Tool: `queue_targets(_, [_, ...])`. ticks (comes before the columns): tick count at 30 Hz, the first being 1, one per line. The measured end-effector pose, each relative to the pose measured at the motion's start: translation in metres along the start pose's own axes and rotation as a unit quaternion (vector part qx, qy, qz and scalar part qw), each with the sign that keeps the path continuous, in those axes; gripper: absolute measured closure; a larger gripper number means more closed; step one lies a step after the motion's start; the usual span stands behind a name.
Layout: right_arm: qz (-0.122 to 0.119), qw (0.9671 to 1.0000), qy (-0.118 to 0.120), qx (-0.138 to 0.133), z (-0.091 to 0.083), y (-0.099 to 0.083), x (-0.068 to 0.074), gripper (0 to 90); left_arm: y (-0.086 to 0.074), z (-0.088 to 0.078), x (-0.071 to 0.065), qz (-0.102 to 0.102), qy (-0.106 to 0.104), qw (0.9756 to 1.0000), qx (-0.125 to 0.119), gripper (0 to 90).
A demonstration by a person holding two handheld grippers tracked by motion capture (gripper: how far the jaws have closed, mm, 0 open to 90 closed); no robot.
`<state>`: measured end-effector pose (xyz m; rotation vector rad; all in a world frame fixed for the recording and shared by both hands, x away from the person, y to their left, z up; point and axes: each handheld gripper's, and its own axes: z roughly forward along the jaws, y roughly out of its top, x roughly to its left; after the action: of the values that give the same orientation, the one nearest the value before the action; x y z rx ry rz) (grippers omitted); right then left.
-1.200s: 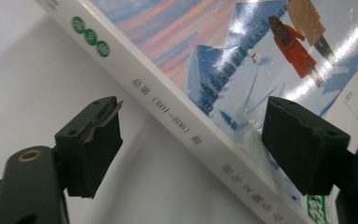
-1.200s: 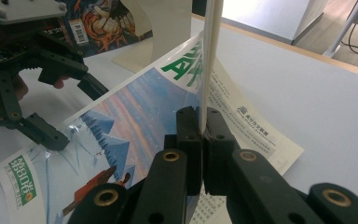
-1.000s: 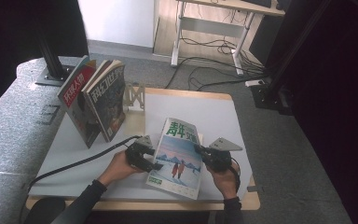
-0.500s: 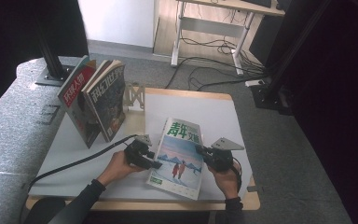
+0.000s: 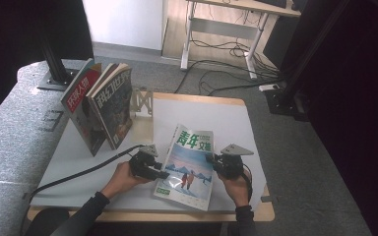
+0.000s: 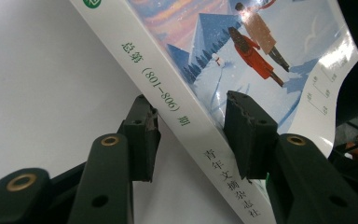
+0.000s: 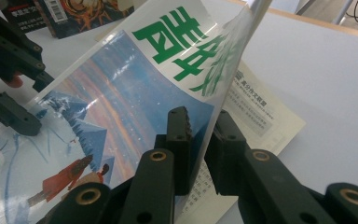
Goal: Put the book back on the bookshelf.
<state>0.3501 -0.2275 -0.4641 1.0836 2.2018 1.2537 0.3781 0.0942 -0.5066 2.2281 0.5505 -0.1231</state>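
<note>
A magazine (image 5: 189, 162) with a green title and a snowy cover lies on the white mat near the table's front edge. My left gripper (image 5: 161, 174) is at its spine side. In the left gripper view the jaws (image 6: 189, 100) straddle the white spine (image 6: 177, 121) and have just been closing, with a gap still showing. My right gripper (image 5: 210, 161) is at the magazine's right edge. Its jaws (image 7: 200, 114) have just been opening slightly; the lifted cover (image 7: 121, 93) stands between the pads above an inner page (image 7: 261, 116).
Two other magazines (image 5: 110, 105) (image 5: 81, 105) stand leaning at the back left beside a metal bookend (image 5: 141, 101). Bare white mat (image 5: 211, 110) lies behind the open magazine. A cable (image 5: 88, 169) trails left from the left gripper. Floor cables and a desk frame lie beyond the table.
Both hands and the magazine stay almost where they were. The left jaws look a little narrower around the spine.
</note>
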Motion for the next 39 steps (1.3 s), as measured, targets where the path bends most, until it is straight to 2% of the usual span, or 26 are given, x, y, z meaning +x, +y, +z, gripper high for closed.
queue_targets(5, [0.008,0.9999,-0.001,0.007,0.006,-0.002,-0.004,75.9,-0.002,-0.001,-0.001,-0.004,0.0,1.0,-0.004,57.0])
queue_targets(11, [0.025,0.9996,-0.001,0.016,0.015,-0.005,-0.01,73.3,-0.004,-0.003,-0.004,0.009,0.006,0.9999,-0.005,57.2])
queue_targets(14, [0.033,0.9994,0.0,0.014,0.017,-0.005,-0.011,77.9,-0.004,-0.004,-0.005,0.013,0.006,0.9999,-0.008,57.2])
queue_targets(21, [0.006,0.9999,-0.01,-0.001,0.013,0.002,-0.007,81.2,0.0,-0.008,0.0,0.017,0.003,0.9996,-0.021,58.2])
queue_targets(24, [-0.004,0.9996,-0.021,-0.016,0.011,0.011,-0.007,81.6,0.007,-0.014,0.006,0.02,0.021,0.9987,-0.041,59.8])
queue_targets(26, [-0.009,0.9991,-0.029,-0.03,0.01,0.021,-0.007,81.8,0.011,-0.019,0.01,0.024,0.035,0.997,-0.064,61.3])
queue_targets(28, [-0.013,0.9985,-0.032,-0.043,0.007,0.033,-0.007,81.8,0.013,-0.024,0.012,0.03,0.05,0.9954,-0.076,62.4])
queue_targets(31, [-0.033,0.9979,-0.03,-0.047,0.004,0.045,-0.001,81.2,0.011,-0.027,0.012,0.034,0.054,0.9948,-0.079,62.4])
queue_targets(32, [-0.033,0.9979,-0.03,-0.047,0.004,0.045,-0.001,81.2,0.009,-0.028,0.011,0.037,0.057,0.9946,-0.079,62.4])
queue_targets(33, [-0.044,0.9977,-0.028,-0.044,0.003,0.047,0.004,80.8,0.002,-0.028,0.008,0.038,0.06,0.9939,-0.085,62.7])
queue_targets(39, [-0.044,0.9976,-0.01,-0.052,0.001,0.038,0.012,80.7,-0.013,-0.033,0.003,0.045,0.06,0.9927,-0.094,63.7])
